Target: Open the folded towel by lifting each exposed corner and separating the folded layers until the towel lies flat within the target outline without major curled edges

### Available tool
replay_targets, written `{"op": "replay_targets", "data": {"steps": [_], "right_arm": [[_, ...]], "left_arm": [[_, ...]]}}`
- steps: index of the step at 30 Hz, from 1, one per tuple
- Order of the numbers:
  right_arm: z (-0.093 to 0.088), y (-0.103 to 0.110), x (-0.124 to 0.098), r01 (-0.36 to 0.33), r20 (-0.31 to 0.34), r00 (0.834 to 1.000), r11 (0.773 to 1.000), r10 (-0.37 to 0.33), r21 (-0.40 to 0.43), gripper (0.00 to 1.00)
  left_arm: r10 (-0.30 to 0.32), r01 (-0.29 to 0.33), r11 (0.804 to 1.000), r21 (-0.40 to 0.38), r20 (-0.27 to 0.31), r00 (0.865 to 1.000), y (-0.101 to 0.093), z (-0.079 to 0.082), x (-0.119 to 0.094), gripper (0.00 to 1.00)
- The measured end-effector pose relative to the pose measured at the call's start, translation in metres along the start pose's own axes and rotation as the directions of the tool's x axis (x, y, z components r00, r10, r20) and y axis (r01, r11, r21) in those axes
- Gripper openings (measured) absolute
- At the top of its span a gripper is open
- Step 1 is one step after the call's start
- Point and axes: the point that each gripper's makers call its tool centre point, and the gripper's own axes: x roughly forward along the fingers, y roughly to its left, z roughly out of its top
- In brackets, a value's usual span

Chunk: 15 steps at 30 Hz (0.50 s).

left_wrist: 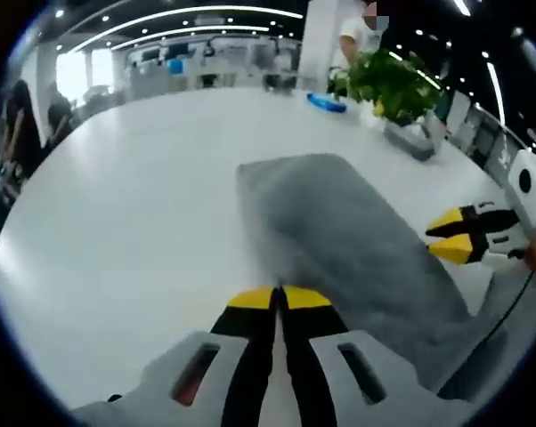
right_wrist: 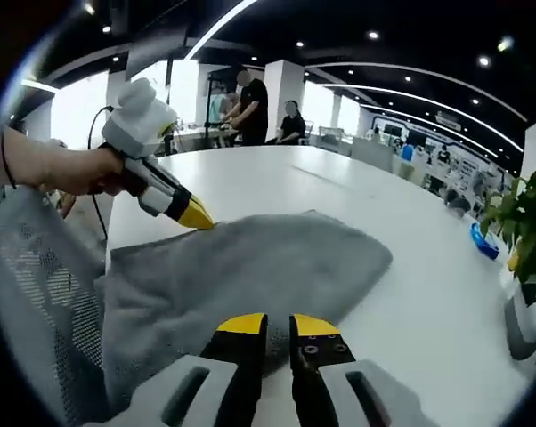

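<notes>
The left gripper view looks low and close across the white tabletop [left_wrist: 143,205] from one edge of the gray towel [left_wrist: 339,231], toward a potted plant [left_wrist: 397,84] at upper right. The right gripper view faces the towel from the opposite edge. Both share towel, tabletop and plant.

towel [left_wrist: 357,245]: grey, soft pile, 1 piece, lying on a white table top.
state: spread mostly flat in a rough rectangle; whether a folded layer remains cannot be told.
pose, left gripper view: long axis runs from 11 o'clock to 5 o'clock; far corner rounded and slightly raised.
pose, right gripper view: towel [right_wrist: 250,267] stretches from 8 o'clock to 2 o'clock; near edge hangs past the table edge at 8 o'clock.
surface: gentle ripples, no sharp curls visible.
</notes>
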Motion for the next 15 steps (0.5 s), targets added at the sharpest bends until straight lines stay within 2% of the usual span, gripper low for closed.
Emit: {"op": "replay_targets", "data": {"steps": [2, 5, 6, 8, 10, 13, 15], "right_arm": [[0.004, 0.001, 0.000, -0.010, 0.011, 1.000, 1.000, 0.010, 0.029, 0.07], [0.007, 0.001, 0.001, -0.014, 0.018, 1.000, 0.998, 0.013, 0.056, 0.05], [0.020, -0.001, 0.003, -0.036, 0.044, 0.999, 0.988, 0.030, 0.147, 0.05], [0.028, -0.004, 0.006, -0.044, 0.058, 0.998, 0.977, 0.033, 0.208, 0.05], [0.031, -0.006, 0.007, -0.049, 0.058, 0.998, 0.968, 0.036, 0.246, 0.04], [0.033, -0.011, 0.014, -0.048, 0.014, 0.999, 0.958, 0.046, 0.282, 0.00], [0.038, -0.013, 0.021, -0.044, 0.001, 0.999, 0.951, 0.046, 0.307, 0.00]], "left_arm": [[-0.009, 0.007, 0.999, 0.048, 0.044, 0.999, -0.007, 0.011, -0.002, 0.02], [-0.015, 0.010, 0.997, 0.077, 0.059, 0.998, -0.011, 0.016, -0.002, 0.02], [-0.063, 0.048, 0.987, 0.151, 0.092, 0.994, -0.030, 0.027, -0.002, 0.02], [-0.101, 0.077, 0.973, 0.219, 0.103, 0.990, -0.046, 0.031, -0.002, 0.02], [-0.132, 0.103, 0.958, 0.269, 0.090, 0.987, -0.060, 0.031, 0.000, 0.02], [-0.176, 0.145, 0.919, 0.366, 0.050, 0.983, -0.082, 0.024, 0.006, 0.02], [-0.166, 0.137, 0.878, 0.459, 0.025, 0.986, -0.090, 0.018, 0.011, 0.02]]}}
